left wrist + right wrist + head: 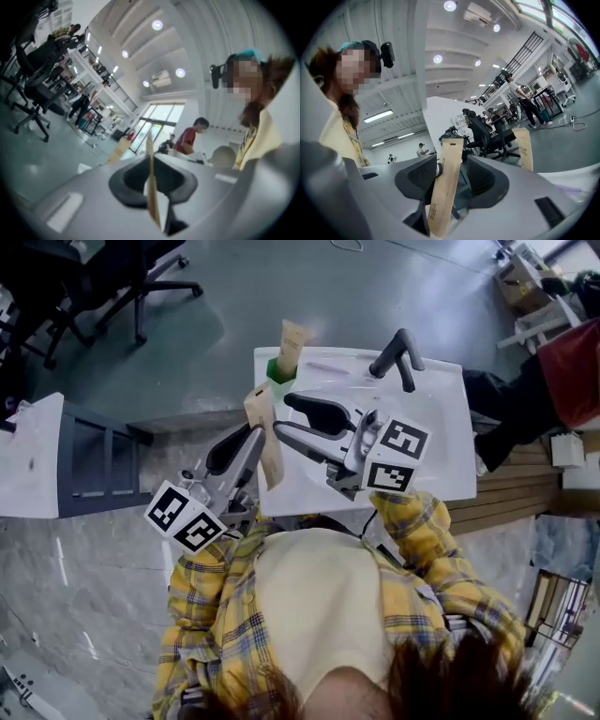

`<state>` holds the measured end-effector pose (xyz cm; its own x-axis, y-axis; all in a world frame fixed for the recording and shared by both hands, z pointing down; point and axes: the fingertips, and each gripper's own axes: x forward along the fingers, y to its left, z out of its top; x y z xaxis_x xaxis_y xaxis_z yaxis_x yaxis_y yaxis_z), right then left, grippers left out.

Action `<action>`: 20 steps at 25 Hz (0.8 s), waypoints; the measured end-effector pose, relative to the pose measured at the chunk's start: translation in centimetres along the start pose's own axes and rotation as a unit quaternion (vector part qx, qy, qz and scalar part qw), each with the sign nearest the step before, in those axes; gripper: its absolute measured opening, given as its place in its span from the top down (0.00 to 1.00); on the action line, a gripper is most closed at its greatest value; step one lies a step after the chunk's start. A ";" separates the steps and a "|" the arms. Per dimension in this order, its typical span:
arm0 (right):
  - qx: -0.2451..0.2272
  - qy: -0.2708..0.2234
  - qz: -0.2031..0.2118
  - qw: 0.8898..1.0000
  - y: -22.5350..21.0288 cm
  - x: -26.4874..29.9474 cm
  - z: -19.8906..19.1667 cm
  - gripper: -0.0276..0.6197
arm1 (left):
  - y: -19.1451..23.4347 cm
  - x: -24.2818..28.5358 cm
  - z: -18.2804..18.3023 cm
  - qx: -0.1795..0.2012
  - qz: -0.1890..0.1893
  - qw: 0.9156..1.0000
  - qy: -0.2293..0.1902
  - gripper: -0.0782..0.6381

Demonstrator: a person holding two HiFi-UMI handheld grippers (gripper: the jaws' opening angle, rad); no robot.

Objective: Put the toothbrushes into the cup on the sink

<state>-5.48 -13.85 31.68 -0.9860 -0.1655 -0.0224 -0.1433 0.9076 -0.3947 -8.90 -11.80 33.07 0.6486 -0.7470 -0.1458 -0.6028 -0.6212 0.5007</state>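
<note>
No legible txt. Fine print on paper toothbrush packet [446,187] too blurred to read.

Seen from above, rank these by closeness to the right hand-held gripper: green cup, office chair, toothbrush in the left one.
1. Wrapped toothbrush, between its open jaws.
2. Green cup, on the sink, far-left corner.
3. Office chair, on the floor beyond.

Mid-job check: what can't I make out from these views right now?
- Cup: head view, mostly hidden behind the wrapped toothbrush in it.
- Sink basin: head view, largely covered by the right hand-held gripper.
- Held toothbrush: left gripper view, edge-on; the brush itself is hidden by its paper wrapper.
- Left gripper view: cup out of frame.
</note>
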 end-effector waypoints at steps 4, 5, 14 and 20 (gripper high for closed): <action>0.041 -0.004 0.025 0.999 0.5 0.1 0.1 0.67 | -1.4 0.0 0.0 -0.020 -0.045 0.999 -0.002 0.85; 0.046 -0.003 0.032 0.998 0.7 0.1 0.1 0.67 | -1.7 0.0 0.0 -0.028 -0.058 0.998 -0.002 0.85; 0.042 0.016 0.094 0.995 2.6 -0.2 -0.4 0.80 | -3.3 -0.1 -1.0 -0.047 -0.110 0.993 0.022 0.85; 0.033 0.019 0.102 0.994 3.0 -0.2 -0.3 0.90 | -2.9 -0.2 -1.0 -0.044 -0.099 0.994 0.020 0.85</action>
<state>-5.78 -10.95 30.75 -0.9966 0.0353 -0.0739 0.0646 0.8932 -0.4451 -6.83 -9.66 32.48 0.7690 -0.6017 -0.2158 -0.4207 -0.7305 0.5379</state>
